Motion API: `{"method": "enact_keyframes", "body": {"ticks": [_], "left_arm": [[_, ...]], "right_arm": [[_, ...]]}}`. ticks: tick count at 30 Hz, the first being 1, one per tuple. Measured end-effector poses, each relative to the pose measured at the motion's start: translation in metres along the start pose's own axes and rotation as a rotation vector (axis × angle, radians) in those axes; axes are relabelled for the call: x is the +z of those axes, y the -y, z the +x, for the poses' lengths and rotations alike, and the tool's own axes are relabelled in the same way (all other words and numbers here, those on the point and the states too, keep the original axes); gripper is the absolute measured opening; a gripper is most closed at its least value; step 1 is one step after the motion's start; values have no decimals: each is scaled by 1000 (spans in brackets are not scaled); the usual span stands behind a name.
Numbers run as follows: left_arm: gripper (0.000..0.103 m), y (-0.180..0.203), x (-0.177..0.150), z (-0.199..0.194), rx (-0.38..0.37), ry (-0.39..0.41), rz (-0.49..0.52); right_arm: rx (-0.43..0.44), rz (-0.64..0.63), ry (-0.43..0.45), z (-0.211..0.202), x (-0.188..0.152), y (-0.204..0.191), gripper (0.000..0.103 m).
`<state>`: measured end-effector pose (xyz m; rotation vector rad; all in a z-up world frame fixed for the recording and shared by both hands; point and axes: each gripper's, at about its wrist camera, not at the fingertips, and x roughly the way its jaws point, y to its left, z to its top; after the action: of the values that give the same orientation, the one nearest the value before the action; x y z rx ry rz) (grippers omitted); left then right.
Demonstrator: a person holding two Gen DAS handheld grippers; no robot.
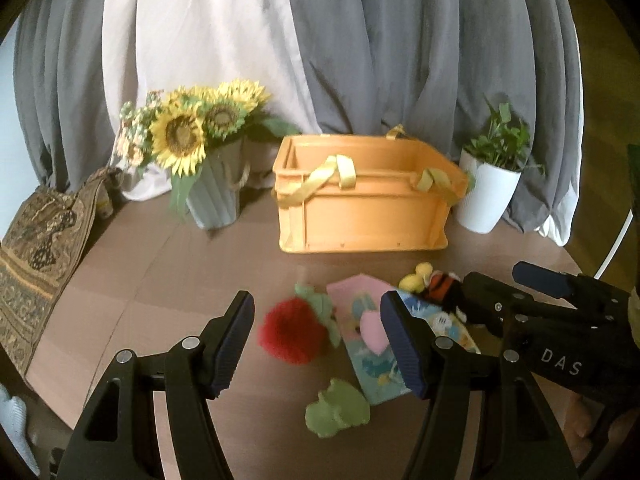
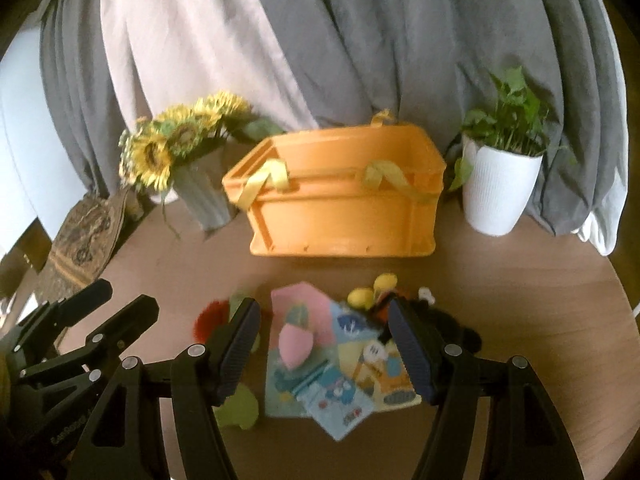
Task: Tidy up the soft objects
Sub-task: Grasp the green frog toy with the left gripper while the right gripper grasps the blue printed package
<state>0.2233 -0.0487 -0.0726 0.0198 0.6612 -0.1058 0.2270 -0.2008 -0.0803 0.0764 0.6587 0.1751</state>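
Note:
Several soft things lie on the brown round table in front of an orange crate (image 1: 362, 200) with yellow ribbon handles; the crate also shows in the right wrist view (image 2: 344, 204). A red fluffy strawberry toy (image 1: 292, 330), a green soft toy (image 1: 338, 408), a pastel cloth book (image 1: 380, 344) with a pink piece on it, a yellow duck toy (image 1: 418, 278) and a black-orange bee toy (image 1: 442, 286) lie there. My left gripper (image 1: 318, 344) is open above the strawberry and book. My right gripper (image 2: 324, 354) is open above the cloth book (image 2: 332, 360); it also shows at the right of the left wrist view (image 1: 496, 294).
A grey vase of sunflowers (image 1: 200, 148) stands left of the crate. A white pot with a green plant (image 1: 490, 188) stands right of it. A patterned cloth bag (image 1: 36, 256) lies at the table's left edge. Grey and white curtains hang behind.

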Motion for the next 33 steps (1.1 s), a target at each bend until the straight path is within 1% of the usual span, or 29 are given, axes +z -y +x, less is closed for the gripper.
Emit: {"method": "enact_keyframes", "body": {"ticks": [5, 14, 20, 25, 33], "left_arm": [[65, 6, -18, 2, 29, -39, 5], [65, 14, -45, 11, 51, -114, -9], [66, 22, -61, 22, 61, -163, 1], [68, 28, -72, 34, 68, -197, 40], [70, 35, -86, 53, 66, -237, 97]], "right_arm": [[19, -34, -52, 5, -14, 2, 68], [66, -105, -161, 23, -35, 4, 68], [94, -149, -228, 38, -47, 6, 68], [109, -191, -279, 52, -56, 9, 68], [118, -280, -326, 72, -64, 8, 68]]}}
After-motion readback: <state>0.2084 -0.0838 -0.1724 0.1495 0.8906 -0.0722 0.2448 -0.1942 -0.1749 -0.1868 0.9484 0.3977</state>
